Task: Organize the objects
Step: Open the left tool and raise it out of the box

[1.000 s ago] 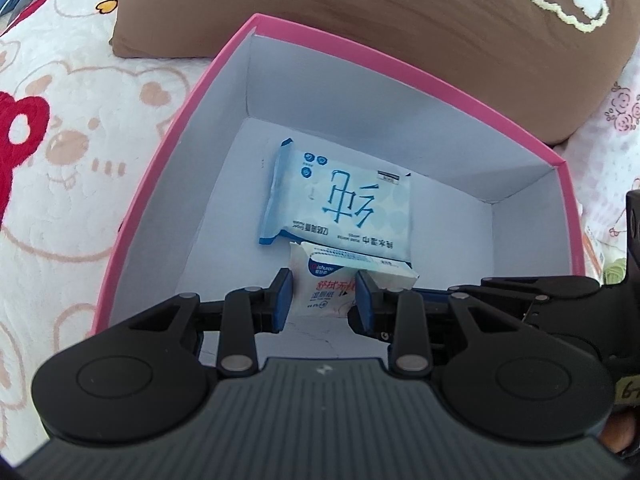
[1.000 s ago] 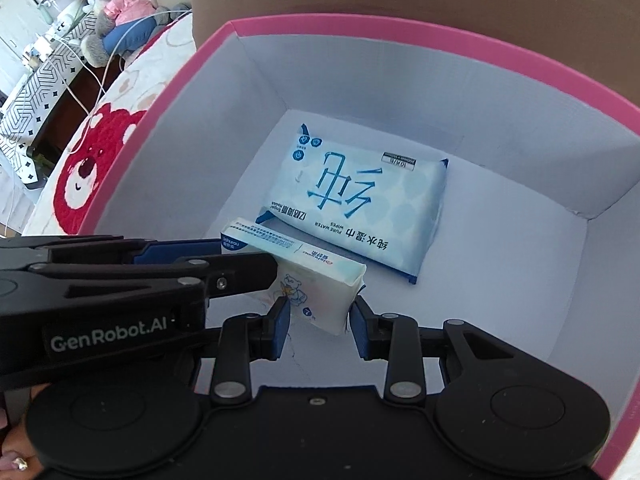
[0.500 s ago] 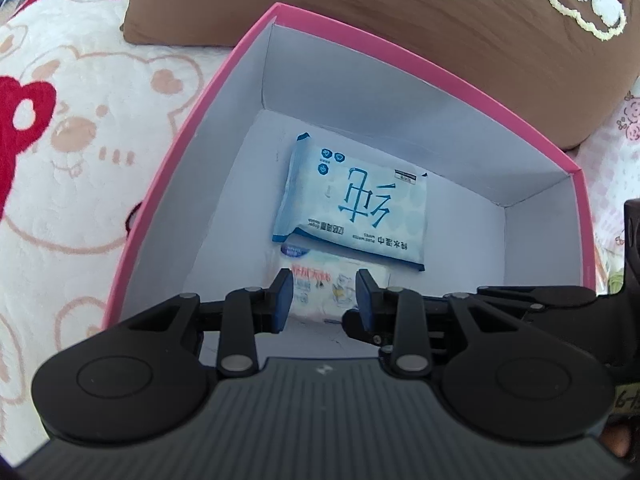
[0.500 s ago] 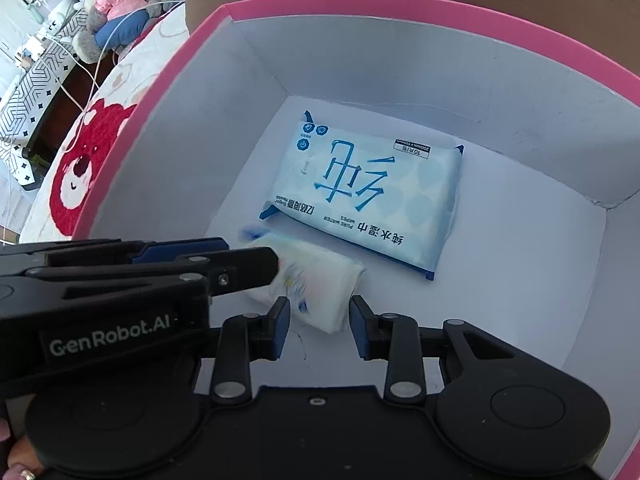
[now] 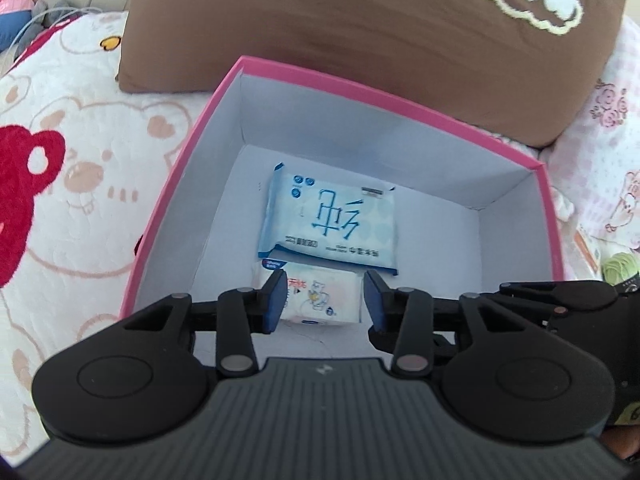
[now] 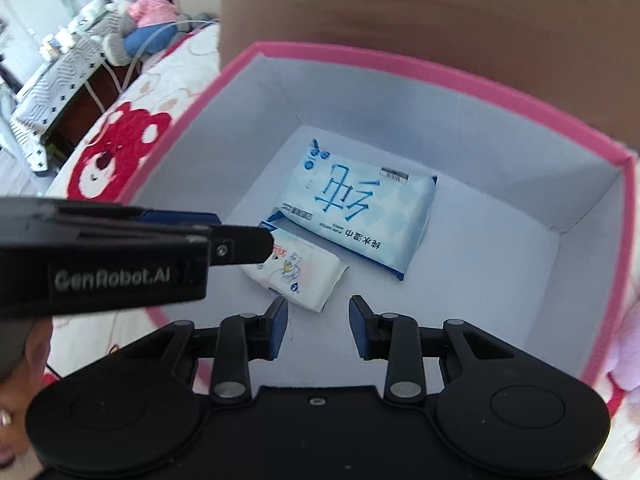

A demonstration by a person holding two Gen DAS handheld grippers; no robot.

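A pink box with white inside walls sits on the bed. On its floor lies a large blue wipes pack. A small white tissue pack lies flat just in front of it. My left gripper hovers above the small pack, its jaws opening, and the pads do not press on it. From the right wrist view, the left gripper reaches in from the left over the pack's corner. My right gripper hangs nearer the front wall, jaws a narrow gap apart with nothing between them.
A brown pillow leans against the box's far side. A bear-print blanket surrounds the box. A plush toy and a cable lie at the far left of the bed. A hand grips the left tool.
The small pack, held on edge above the floor a second ago, now lies flat in the box. The left jaws have widened. Both grippers have lifted and drawn back a little.
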